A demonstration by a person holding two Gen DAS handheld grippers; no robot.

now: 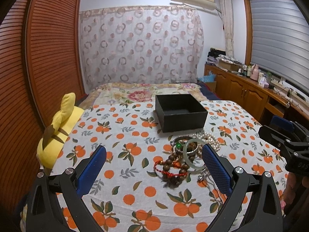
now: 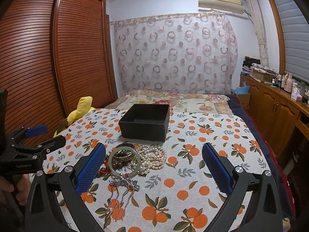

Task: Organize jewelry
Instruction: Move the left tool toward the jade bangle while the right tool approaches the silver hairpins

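Hair comb (image 2: 120, 191) lay flat just ahead of the right gripper (image 2: 154, 166), close beside its left finger, long axis running toward the camera: metal prongs pointed back at the wrist, jewelled crest turned toward the heap. Both grippers were spread wide, clasping nothing; left gripper (image 1: 154, 167) hovered with the heap between its fingers, nearer the right finger.

Heap held smooth, round, pale green jade bangle (image 2: 123, 160), lying nearly flat, touching dark wooden bead bracelet (image 1: 174, 166) threaded with a red cord. Coiled strands of small glossy pearls (image 2: 152, 156) lay just to the right of the bangle, well short of the right finger in the right wrist view. Green stone (image 1: 178, 145) glinted among the metal pieces.

Beyond the fingertips stood black box (image 2: 144, 122), square, matte, open on top, near the heap but apart from it. All rested on quilted orange-print cloth (image 2: 202, 174). Yellow plush toy (image 1: 58, 131) sat off past the left finger at the cloth's edge.
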